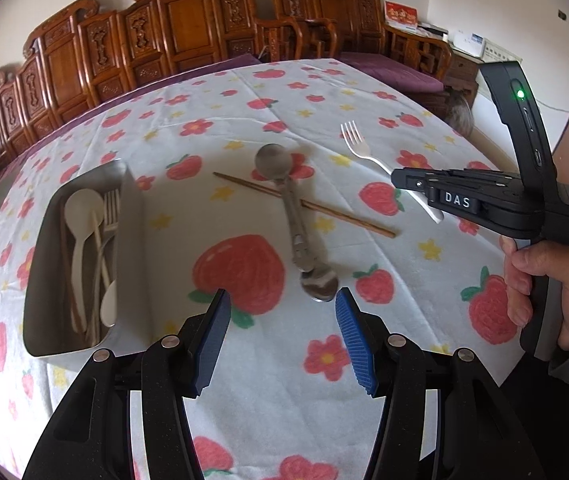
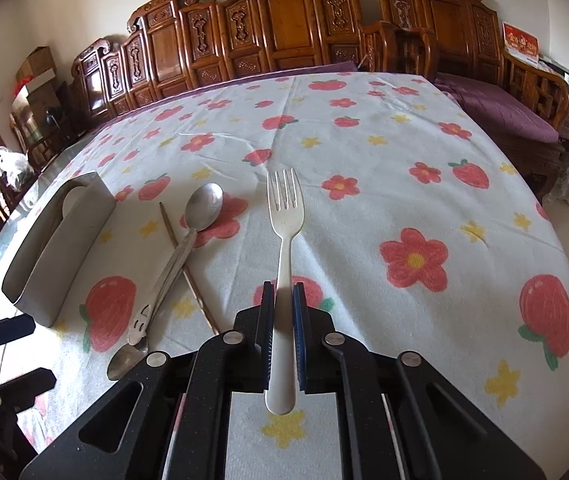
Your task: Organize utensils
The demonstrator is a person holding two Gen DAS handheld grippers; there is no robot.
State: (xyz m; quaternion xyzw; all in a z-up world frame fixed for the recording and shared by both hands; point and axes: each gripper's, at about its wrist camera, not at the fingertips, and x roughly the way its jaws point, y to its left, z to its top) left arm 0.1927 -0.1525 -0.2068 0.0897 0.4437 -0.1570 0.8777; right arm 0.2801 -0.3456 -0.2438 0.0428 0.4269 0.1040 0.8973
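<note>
My right gripper (image 2: 283, 294) is shut on the handle of a white plastic fork (image 2: 284, 216), tines pointing away; the same fork (image 1: 358, 145) and gripper (image 1: 398, 178) show at the right of the left wrist view. My left gripper (image 1: 282, 304) is open and empty above the cloth. Just ahead of it lie two metal spoons (image 1: 290, 196) and one wooden chopstick (image 1: 304, 205), crossed. A steel tray (image 1: 132, 216) at the left holds white spoons, a fork and chopsticks; it also shows in the right wrist view (image 2: 64, 248).
A flower-and-strawberry tablecloth (image 2: 364, 152) covers the table. Carved wooden chairs (image 2: 284, 32) and a purple-cushioned bench (image 2: 500, 112) stand beyond the far edge. A person's hand (image 1: 556, 280) holds the right gripper's handle.
</note>
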